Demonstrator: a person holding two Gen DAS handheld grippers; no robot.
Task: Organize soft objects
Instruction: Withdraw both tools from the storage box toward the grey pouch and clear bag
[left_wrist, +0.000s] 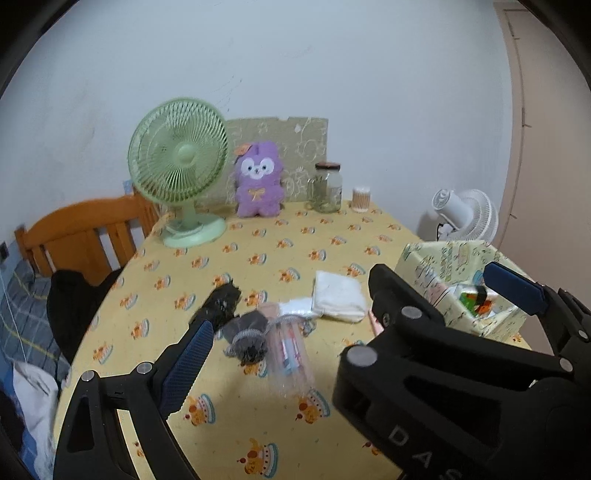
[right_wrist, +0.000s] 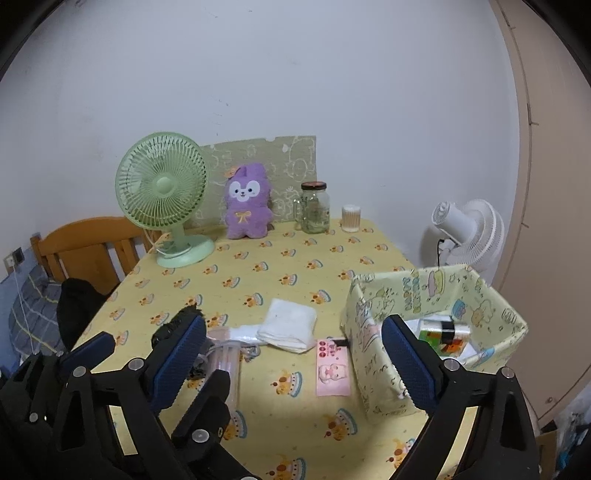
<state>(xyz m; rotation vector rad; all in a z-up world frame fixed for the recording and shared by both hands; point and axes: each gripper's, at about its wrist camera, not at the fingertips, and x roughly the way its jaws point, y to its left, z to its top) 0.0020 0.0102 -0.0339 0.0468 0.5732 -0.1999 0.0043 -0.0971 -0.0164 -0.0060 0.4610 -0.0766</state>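
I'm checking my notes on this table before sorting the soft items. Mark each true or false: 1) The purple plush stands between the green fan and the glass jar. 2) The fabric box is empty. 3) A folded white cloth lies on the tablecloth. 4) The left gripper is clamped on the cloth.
1) True: the purple plush stands between the green fan and the glass jar.
2) False: the fabric box holds a few items.
3) True: the folded white cloth lies on the tablecloth.
4) False: the left gripper is open, holding nothing.

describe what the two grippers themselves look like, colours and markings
Both the left gripper and right gripper are matte black plastic linkages with round silver pivot pins. Their fingers carry textured blue pads. Pale embossed letters "DAS" mark one body. No cables or sleeves show.
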